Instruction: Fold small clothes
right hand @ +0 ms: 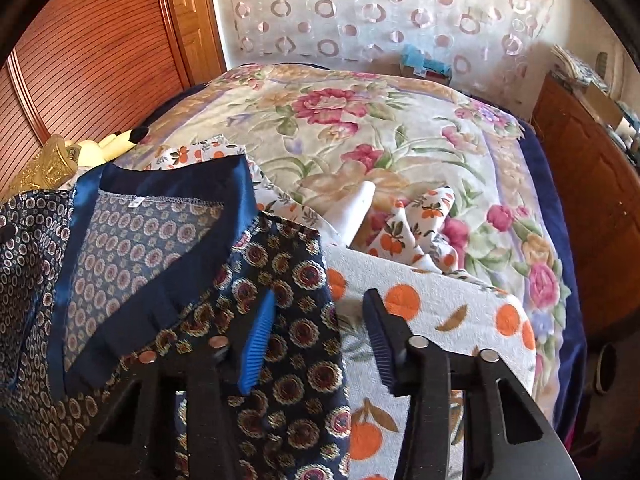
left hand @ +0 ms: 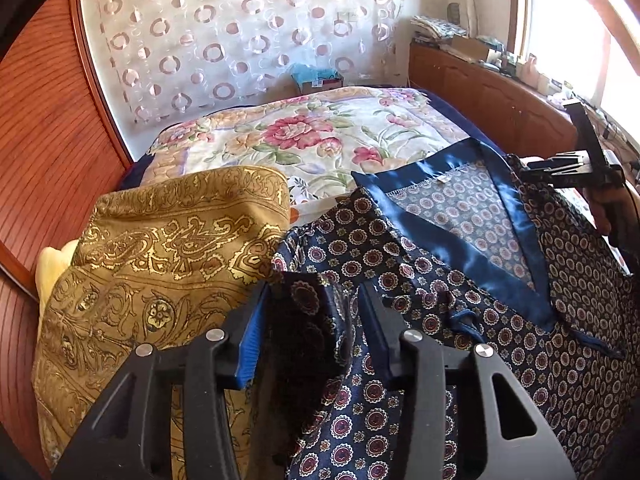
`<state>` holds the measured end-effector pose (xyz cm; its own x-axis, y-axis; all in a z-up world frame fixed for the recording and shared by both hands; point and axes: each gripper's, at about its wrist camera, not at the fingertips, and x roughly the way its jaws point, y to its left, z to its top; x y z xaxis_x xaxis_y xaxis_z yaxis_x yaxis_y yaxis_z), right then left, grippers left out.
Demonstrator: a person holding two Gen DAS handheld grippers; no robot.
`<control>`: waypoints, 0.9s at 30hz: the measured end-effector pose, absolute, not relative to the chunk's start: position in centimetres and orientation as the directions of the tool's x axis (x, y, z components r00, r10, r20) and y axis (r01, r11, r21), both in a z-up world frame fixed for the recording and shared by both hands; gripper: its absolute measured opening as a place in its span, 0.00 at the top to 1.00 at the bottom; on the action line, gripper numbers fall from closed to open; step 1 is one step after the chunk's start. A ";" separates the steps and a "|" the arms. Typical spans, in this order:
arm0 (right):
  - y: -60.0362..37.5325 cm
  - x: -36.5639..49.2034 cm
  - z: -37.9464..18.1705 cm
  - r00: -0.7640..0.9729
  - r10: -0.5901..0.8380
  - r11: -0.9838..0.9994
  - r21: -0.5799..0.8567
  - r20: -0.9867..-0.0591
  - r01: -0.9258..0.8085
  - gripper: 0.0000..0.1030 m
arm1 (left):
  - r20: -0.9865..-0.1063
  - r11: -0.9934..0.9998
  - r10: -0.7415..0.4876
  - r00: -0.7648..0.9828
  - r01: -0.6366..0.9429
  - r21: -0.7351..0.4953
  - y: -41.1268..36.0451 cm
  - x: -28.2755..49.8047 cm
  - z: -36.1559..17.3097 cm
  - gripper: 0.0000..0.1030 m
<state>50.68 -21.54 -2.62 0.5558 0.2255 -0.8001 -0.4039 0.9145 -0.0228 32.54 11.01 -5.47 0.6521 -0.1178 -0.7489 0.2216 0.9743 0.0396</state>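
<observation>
A navy satin top with medallion print and a shiny blue neckband [left hand: 460,248] hangs spread between my two grippers, neckline up; it also shows in the right wrist view [right hand: 168,248]. My left gripper [left hand: 316,312] is shut on a bunched shoulder of the top. My right gripper [right hand: 320,320] stands wide, with the other shoulder draped over its left finger [right hand: 260,340]; I cannot tell whether it grips the cloth. The right gripper also shows far right in the left wrist view [left hand: 576,164].
A gold paisley cloth [left hand: 160,264] lies at the left. White clothes with orange-fruit print [right hand: 424,320] lie under the right gripper on the floral bedspread [right hand: 360,120]. A wooden wardrobe [left hand: 40,140] stands left, a wooden cabinet [left hand: 500,96] right.
</observation>
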 end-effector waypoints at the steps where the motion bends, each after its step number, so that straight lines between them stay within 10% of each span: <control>1: -21.4 50.6 -2.6 0.557 0.224 0.913 -0.028 -0.799 -0.407 0.59 | -0.747 0.974 -0.115 0.654 0.223 0.045 10.9 32.5 -5.5 0.55; 6: -20.8 50.6 -2.6 0.551 0.238 0.905 -0.024 -0.800 -0.425 0.97 | -0.747 0.969 -0.125 0.653 0.243 0.051 10.4 32.4 -5.5 0.74; 11: -20.3 48.8 -1.9 0.588 0.245 0.893 -0.057 -0.771 -0.446 0.98 | -0.741 0.966 -0.138 0.657 0.256 0.047 10.1 31.7 -5.0 0.91; 27: -22.8 34.7 2.0 0.677 0.317 0.885 -0.049 -0.664 -0.463 0.98 | -0.656 0.938 -0.247 0.713 0.345 0.022 7.9 21.2 -1.3 0.96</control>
